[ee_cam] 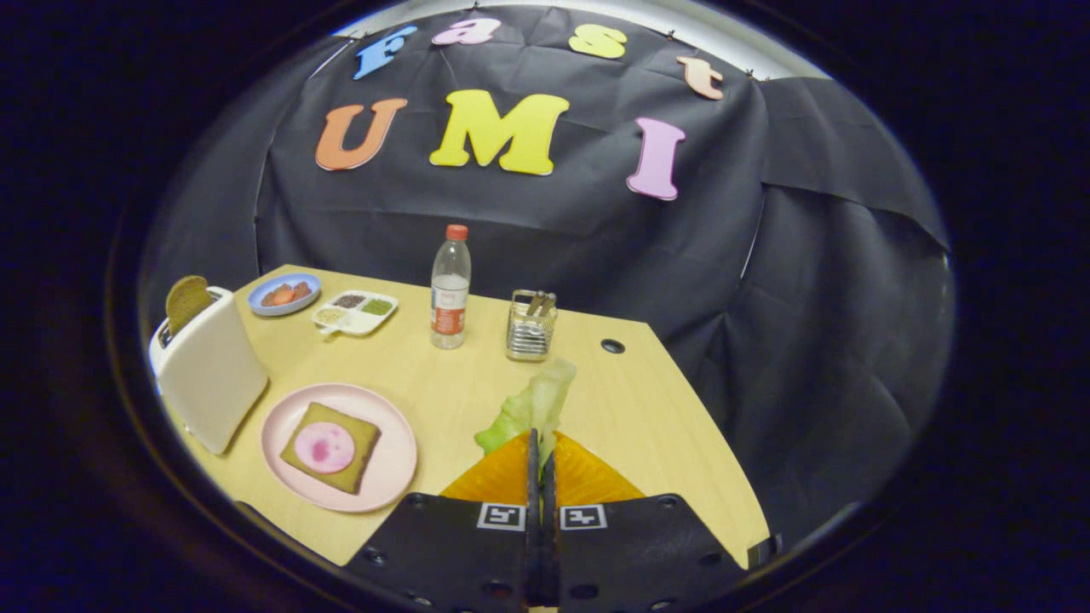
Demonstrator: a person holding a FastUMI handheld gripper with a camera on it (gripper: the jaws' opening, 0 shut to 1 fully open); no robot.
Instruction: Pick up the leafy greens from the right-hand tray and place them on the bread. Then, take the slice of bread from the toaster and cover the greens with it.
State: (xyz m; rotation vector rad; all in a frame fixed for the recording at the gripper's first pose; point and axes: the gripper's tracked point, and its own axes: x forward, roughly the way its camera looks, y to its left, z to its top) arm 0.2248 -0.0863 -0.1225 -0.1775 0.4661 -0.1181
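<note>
My gripper [540, 443] is shut on the leafy greens [532, 406], a pale green lettuce leaf that sticks up and forward from between the fingertips. Beneath the fingers lies the orange tray [588, 478]. To the left of the fingers a pink plate [392, 464] carries a slice of brown bread [351, 447] topped with a round pink slice of meat [324, 448]. Further left stands a white toaster [209, 370] with a brown bread slice [186, 301] poking out of its slot.
Beyond the greens on the wooden table [647, 409] stand a water bottle [450, 289] and a wire cutlery holder [531, 326]. A blue plate with food [284, 294] and a divided white dish [355, 312] sit at the back left. A cable hole [612, 346] lies near the far edge.
</note>
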